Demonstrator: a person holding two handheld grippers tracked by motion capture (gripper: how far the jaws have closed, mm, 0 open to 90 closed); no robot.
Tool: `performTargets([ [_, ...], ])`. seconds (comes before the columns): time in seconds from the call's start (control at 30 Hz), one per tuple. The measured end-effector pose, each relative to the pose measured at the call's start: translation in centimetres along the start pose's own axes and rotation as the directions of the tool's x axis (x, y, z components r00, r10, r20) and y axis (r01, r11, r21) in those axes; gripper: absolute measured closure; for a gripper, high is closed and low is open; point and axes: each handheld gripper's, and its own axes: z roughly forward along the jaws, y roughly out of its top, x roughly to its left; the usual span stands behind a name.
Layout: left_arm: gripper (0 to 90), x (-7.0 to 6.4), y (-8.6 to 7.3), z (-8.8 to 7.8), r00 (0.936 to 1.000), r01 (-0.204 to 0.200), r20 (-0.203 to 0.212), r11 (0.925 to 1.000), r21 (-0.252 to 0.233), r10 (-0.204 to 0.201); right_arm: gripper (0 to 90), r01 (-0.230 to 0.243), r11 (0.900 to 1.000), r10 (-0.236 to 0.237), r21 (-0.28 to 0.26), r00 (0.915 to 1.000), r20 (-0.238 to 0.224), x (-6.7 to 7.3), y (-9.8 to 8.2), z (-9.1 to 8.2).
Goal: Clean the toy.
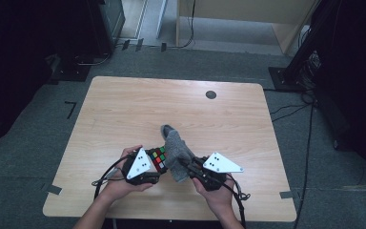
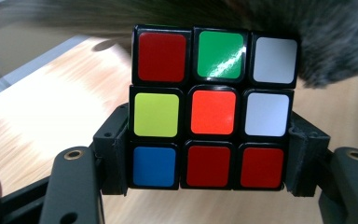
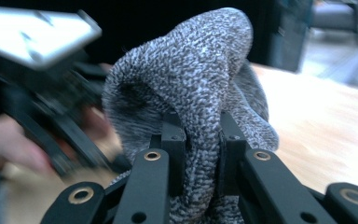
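Rubik's cube (image 2: 212,109): hard plastic, black frame, glossy colour stickers, glare on the green one. Sock (image 3: 200,74): grey marled knit cloth, coarse, fuzzy, matt. Table (image 1: 124,109): light wood-grain top, smooth, faint sheen. Left gripper (image 2: 209,186) and right gripper (image 3: 200,154): matt black plastic jaws, slightly rough, brass-coloured metal inserts. Grey plate on the right gripper: smooth, flat. Floor (image 1: 314,157): grey carpet, matt.
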Motion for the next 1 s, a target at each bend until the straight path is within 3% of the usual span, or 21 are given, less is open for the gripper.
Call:
performTargets([
  [0.07, 32.8, -0.6, 0.3, 0.0, 0.9998, -0.016, 0.014, 0.9999, -0.005, 0.016, 77.4, -0.047, 0.999, 0.048, 0.018, 0.9971, -0.059, 0.2, 0.1, 0.4],
  [0.13, 33.0, -0.9, 0.5, -0.1, 0.9992, -0.038, 0.015, 0.9992, -0.007, 0.038, 77.2, -0.052, 0.997, 0.054, 0.051, 0.9981, -0.029, -0.1, -0.4, 0.7],
  [0.2, 33.1, -0.9, 0.5, -0.3, 0.999, -0.035, 0.028, 0.9991, -0.021, 0.036, 77.3, -0.111, 0.992, 0.111, 0.067, 0.9938, -0.005, -1.2, -0.9, 0.7],
  [0.27, 33.2, -0.7, 0.6, -0.4, 0.9992, -0.019, 0.034, 0.9991, -0.038, 0.021, 77.5, -0.123, 0.987, 0.116, 0.105, 0.9907, 0.07, -2.1, -1.3, 0.7],
  [0.33, 33.2, -0.6, 0.6, -0.2, 0.9994, -0.011, 0.033, 0.9994, -0.032, 0.012, 77.4, -0.135, 0.987, 0.129, 0.088, 0.9892, 0.07, -2.3, -1.2, 0.4],
  [0.43, 33.3, -1.0, 0.4, 0.1, 0.9991, -0.037, 0.021, 0.9993, -0.008, 0.037, 76.9, -0.065, 0.997, 0.065, 0.051, 0.9979, -0.001, -0.8, -0.4, 0.4],
  [0.5, 33.3, -1.0, 0.5, -0.1, 0.999, -0.034, 0.026, 0.9992, -0.023, 0.035, 76.9, -0.028, 0.997, 0.027, 0.071, 0.9996, 0.01, 0.0, -0.1, 0.7],
  [0.57, 33.3, -0.7, 0.6, -0.5, 0.9993, -0.031, 0.019, 0.9988, -0.038, 0.031, 77.0, -0.068, 0.995, 0.067, 0.068, 0.9974, 0.026, -0.5, -0.4, 0.7],
  [0.63, 33.3, -0.5, 0.6, -0.7, 0.9997, -0.022, 0.013, 0.9985, -0.05, 0.023, 77.2, -0.105, 0.99, 0.098, 0.094, 0.9921, 0.079, -1.5, -0.8, 0.6],
  [0.7, 33.3, -0.3, 0.6, -0.7, 0.9998, -0.014, 0.01, 0.9989, -0.045, 0.014, 77.2, -0.14, 0.985, 0.131, 0.096, 0.9872, 0.091, -2.1, -1.1, 0.4],
  [0.8, 33.3, -0.7, 0.5, -0.2, 0.9995, -0.033, -0.004, 0.9993, -0.019, 0.033, 76.5, -0.098, 0.994, 0.098, 0.054, 0.9951, 0.013, -0.8, -0.3, 0.2],
  [0.87, 33.3, -0.9, 0.6, -0.2, 0.9994, -0.034, 0.002, 0.9991, -0.026, 0.034, 76.4, -0.075, 0.996, 0.077, 0.054, 0.9961, -0.042, 0.2, 0.3, 0.5],
  [0.93, 33.3, -0.7, 0.7, -0.5, 0.9996, -0.025, 0.008, 0.9988, -0.041, 0.025, 76.6, -0.088, 0.995, 0.09, 0.054, 0.9953, -0.036, 0.0, 0.2, 0.6],
  [1.0, 33.3, -0.5, 0.7, -0.8, 0.9998, -0.013, 0.012, 0.9981, -0.06, 0.013, 77.1, -0.093, 0.993, 0.091, 0.076, 0.9954, 0.029, -0.9, -0.3, 0.5],
])
